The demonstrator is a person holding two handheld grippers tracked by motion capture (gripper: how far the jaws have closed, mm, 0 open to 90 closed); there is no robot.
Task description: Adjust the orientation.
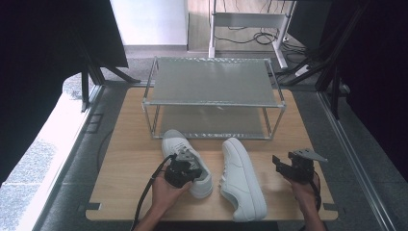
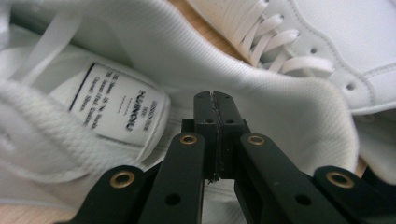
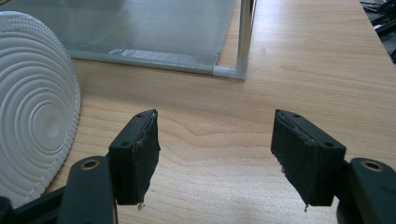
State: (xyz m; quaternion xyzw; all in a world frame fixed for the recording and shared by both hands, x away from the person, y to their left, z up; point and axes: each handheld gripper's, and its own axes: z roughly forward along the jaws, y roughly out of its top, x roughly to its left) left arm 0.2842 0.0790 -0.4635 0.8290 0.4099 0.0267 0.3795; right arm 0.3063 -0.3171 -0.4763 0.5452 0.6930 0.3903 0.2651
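Two white sneakers lie on the wooden table (image 1: 127, 159) in front of a shoe rack. The left sneaker (image 1: 174, 141) stands upright. My left gripper (image 1: 188, 167) hangs over its opening. In the left gripper view, that gripper (image 2: 213, 100) has its jaws pressed together inside the sneaker's collar (image 2: 280, 93), beside the tongue label (image 2: 119, 105), with nothing visible between the pads. The right sneaker (image 1: 244, 180) lies on its side, laces toward the left one. Its ribbed sole (image 3: 37, 107) faces my right gripper (image 3: 215, 140). That right gripper (image 1: 285, 160) is open and empty, low over the table to the sneaker's right.
A two-tier metal rack (image 1: 211, 103) with mesh shelves stands at the back of the table; its lower shelf corner (image 3: 229, 71) is just ahead of the right gripper. Bare wood (image 3: 303, 70) lies to the rack's right. Dark frames and cables surround the table.
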